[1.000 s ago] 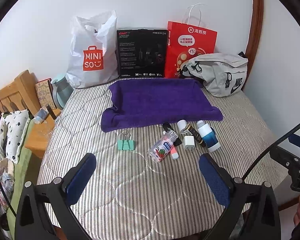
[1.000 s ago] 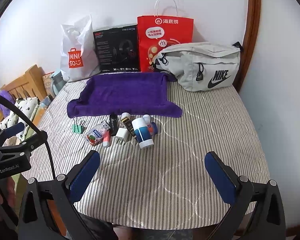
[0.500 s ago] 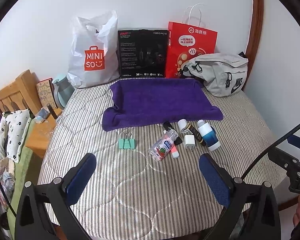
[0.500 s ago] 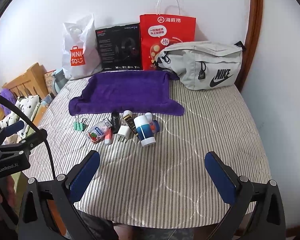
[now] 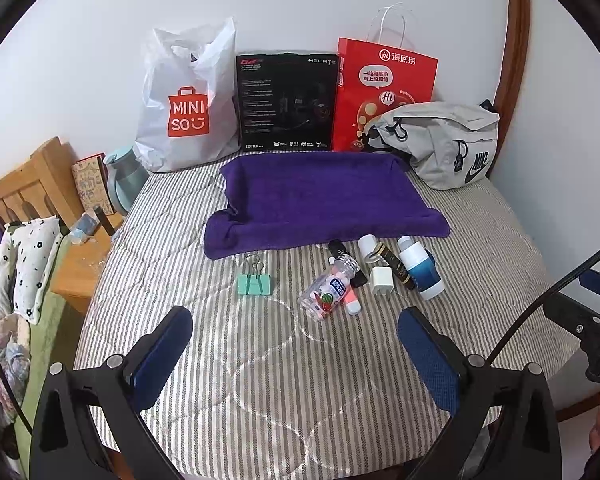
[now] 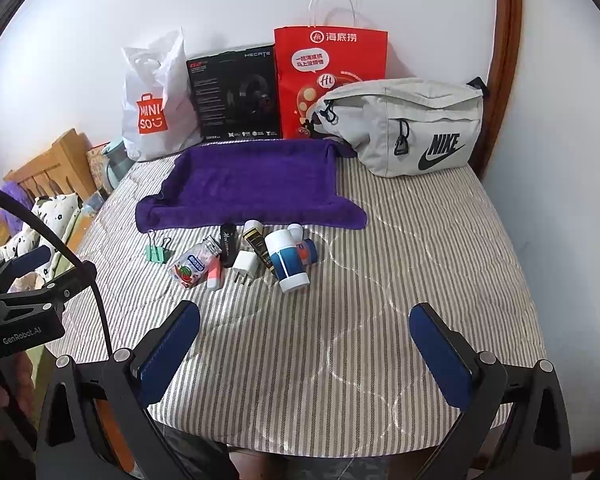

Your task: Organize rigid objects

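Clutter lies just short of the purple towel (image 5: pixel 320 196), with the candy bottle (image 5: pixel 329 289) straight ahead of the empty, wide-open left tongs (image 5: pixel 296 344), right tongs (image 6: pixel 306 340) likewise wide, empty.

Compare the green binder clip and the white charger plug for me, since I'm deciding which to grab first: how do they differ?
The green binder clip lies alone, apart from the pile; the white charger plug sits among the bottles and tubes. The clip has wire handles pointing toward the purple towel; the plug's prongs point toward the camera. Both are small, rigid and lie on the striped bedspread.
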`<move>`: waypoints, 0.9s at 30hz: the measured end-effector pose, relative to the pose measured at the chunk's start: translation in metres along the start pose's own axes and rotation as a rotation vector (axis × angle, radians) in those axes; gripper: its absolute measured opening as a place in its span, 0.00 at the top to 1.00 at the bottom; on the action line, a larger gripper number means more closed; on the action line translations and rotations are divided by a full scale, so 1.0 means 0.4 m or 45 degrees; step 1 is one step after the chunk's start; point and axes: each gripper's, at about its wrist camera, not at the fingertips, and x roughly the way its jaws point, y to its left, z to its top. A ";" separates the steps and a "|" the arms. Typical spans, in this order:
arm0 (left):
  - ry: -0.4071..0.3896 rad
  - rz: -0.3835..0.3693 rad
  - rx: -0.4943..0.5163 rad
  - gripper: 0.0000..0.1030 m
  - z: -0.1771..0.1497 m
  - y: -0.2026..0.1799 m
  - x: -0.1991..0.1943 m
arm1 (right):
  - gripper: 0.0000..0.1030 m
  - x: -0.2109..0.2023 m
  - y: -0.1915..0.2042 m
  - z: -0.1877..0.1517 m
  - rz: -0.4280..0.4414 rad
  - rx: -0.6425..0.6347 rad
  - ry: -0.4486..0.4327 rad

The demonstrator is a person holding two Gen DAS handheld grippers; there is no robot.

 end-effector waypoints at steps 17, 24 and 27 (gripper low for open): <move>0.045 0.048 0.034 0.00 0.010 0.036 0.089 | 0.00 0.066 -0.036 0.015 0.017 0.038 0.061; 0.113 0.037 -0.052 0.00 0.001 0.112 0.211 | 0.00 0.127 -0.052 0.012 0.047 0.049 0.117; 0.138 0.047 -0.063 0.01 0.001 0.132 0.270 | 0.00 0.161 -0.062 0.015 0.058 0.051 0.154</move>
